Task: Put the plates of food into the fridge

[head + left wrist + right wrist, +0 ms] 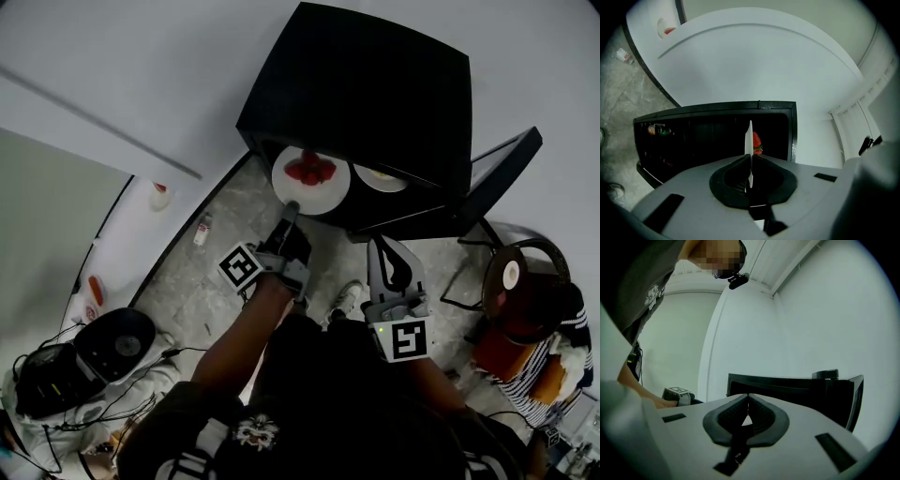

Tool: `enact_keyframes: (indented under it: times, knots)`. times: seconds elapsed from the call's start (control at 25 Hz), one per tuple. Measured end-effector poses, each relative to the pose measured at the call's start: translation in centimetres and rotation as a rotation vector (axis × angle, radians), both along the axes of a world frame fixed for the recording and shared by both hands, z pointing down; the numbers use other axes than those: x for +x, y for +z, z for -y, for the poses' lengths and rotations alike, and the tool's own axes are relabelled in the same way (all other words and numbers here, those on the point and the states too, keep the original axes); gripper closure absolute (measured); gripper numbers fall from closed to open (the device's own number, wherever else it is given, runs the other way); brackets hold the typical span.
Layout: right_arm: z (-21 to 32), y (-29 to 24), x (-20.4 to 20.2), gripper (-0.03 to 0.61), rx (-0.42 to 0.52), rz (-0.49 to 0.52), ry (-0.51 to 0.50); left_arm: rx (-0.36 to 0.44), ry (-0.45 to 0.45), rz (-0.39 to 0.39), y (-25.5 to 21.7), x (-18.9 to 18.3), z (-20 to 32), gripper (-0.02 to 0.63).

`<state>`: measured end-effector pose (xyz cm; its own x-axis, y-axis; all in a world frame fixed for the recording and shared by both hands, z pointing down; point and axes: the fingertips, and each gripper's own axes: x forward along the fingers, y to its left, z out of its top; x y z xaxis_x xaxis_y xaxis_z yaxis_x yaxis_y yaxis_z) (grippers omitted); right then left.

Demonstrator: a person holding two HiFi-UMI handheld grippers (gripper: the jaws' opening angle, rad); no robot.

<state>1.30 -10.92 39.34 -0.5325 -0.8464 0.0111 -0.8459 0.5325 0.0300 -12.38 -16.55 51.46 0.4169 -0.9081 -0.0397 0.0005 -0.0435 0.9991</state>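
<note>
White walls and a grey marbled floor [202, 281] surround a black fridge [375, 84] at twelve o'clock of the person, its door [502, 173] swung out toward three. The left gripper [292, 208] is clamped narrow on the near rim of a white plate [311, 187] of strawberries [311, 170]. Pinching the edge likely lets it carry the plate level into the opening. The plate sits at the mouth of the fridge, at twelve o'clock of those jaws. A second plate [380, 178] lies further in, at three o'clock of the first. The right gripper [386, 246] hangs back at five o'clock, jaws pressed together on nothing, probably to leave the doorway free. Whether the strawberry plate rests on a shelf I cannot tell, because the interior is black. The second plate is half covered by the fridge top, and its food is unreadable.
</note>
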Motion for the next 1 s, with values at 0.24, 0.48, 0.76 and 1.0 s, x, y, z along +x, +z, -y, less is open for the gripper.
enact_keyframes:
  times: [0.24,0.48,0.76,1.0]
  knots:
    - [1.3,0.9,1.0,0.554,-0.009,-0.013,0.060,-0.005,0.011,0.004,1.3,-0.6,2.2,0.583]
    - [2.3,2.0,1.0,0.554,-0.022,-0.025,0.087,-0.023,0.023,0.005,2.8,-0.8,4.5,0.583]
    - [2.4,2.0,1.6,0.554,-0.026,-0.019,0.116,-0.017,0.009,0.029,3.8,-0.5,6.1,0.583]
    - [3.0,1.6,2.1,0.554,-0.019,-0.014,0.139,-0.019,-0.010,0.040,4.4,-0.6,7.3,0.583]
